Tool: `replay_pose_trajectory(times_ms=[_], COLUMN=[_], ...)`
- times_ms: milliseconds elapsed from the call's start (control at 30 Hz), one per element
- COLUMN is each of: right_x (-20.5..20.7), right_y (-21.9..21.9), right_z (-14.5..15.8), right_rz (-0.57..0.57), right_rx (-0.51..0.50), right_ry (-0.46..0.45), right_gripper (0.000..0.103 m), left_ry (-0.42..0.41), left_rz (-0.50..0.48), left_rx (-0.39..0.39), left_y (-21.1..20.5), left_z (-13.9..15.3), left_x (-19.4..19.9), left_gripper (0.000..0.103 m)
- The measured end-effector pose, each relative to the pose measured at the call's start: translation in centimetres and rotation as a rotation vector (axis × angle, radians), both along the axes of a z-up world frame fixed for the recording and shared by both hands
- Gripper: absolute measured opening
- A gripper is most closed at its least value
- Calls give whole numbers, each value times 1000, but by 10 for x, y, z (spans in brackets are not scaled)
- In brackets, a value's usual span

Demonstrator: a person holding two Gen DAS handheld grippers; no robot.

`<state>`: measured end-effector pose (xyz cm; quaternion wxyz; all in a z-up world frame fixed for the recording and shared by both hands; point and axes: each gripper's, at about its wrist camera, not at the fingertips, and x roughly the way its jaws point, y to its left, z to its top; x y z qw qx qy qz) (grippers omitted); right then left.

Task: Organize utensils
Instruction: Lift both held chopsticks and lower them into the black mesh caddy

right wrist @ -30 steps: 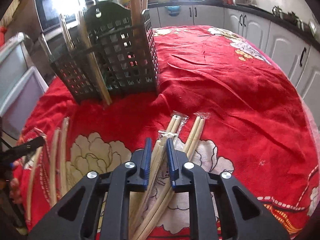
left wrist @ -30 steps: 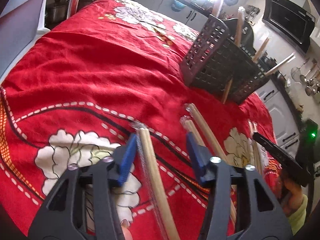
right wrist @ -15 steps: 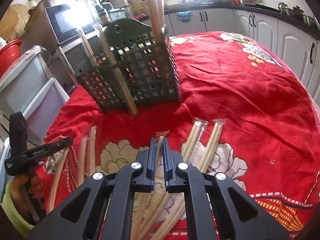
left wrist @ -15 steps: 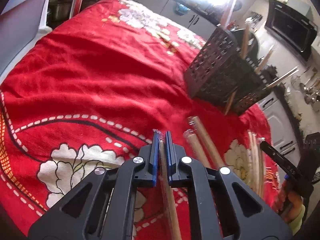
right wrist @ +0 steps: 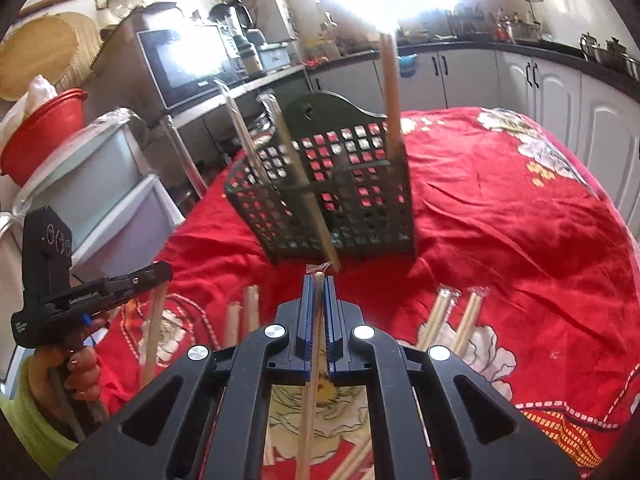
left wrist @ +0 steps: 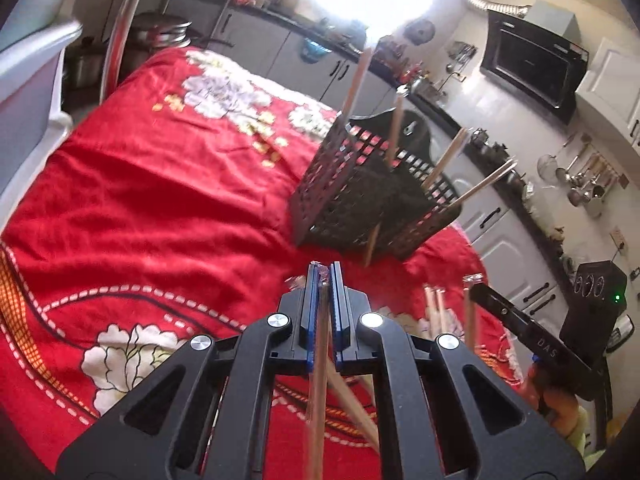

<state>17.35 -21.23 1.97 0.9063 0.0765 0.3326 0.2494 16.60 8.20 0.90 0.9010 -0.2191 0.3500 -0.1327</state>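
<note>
A dark perforated utensil basket (left wrist: 360,196) (right wrist: 344,196) stands on the red flowered tablecloth (left wrist: 152,200) with several wrapped chopstick pairs leaning in it. My left gripper (left wrist: 325,276) is shut on a wrapped chopstick pair (left wrist: 318,392) that hangs down between its blue pads, lifted off the cloth. My right gripper (right wrist: 318,280) is shut on another wrapped chopstick pair (right wrist: 308,408), also raised above the cloth. More wrapped pairs lie on the cloth (right wrist: 460,320) (right wrist: 240,316) (left wrist: 434,304). The left gripper also shows in the right wrist view (right wrist: 156,276), held by a hand.
Kitchen cabinets (right wrist: 560,92) and a counter run behind the table. A microwave (right wrist: 188,64) and plastic storage boxes (right wrist: 100,184) stand at the left in the right wrist view. A black oven (left wrist: 532,64) hangs on the wall and a metal pot (left wrist: 160,36) sits beyond the table.
Both grippers closed on a wrapped chopstick pair each, then rose off the cloth with them. The basket now sits lower and farther in both views.
</note>
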Motion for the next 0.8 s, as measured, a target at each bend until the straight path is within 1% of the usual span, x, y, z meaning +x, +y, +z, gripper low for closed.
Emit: replay_pose_trajectory(times_ms=[400, 800], right_x=[-8, 1], right_y=[8, 9], right_z=[47, 77], right_rz=[22, 3], right_rx=[38, 68], right_ry=[-129, -222], right_gripper=[5, 4], left_ry=[-122, -212], left_rz=[-52, -80], left_rx=[15, 27], left_y=[-15, -25], left_z=[54, 95], left_x=[7, 25], left_gripper=[3, 3])
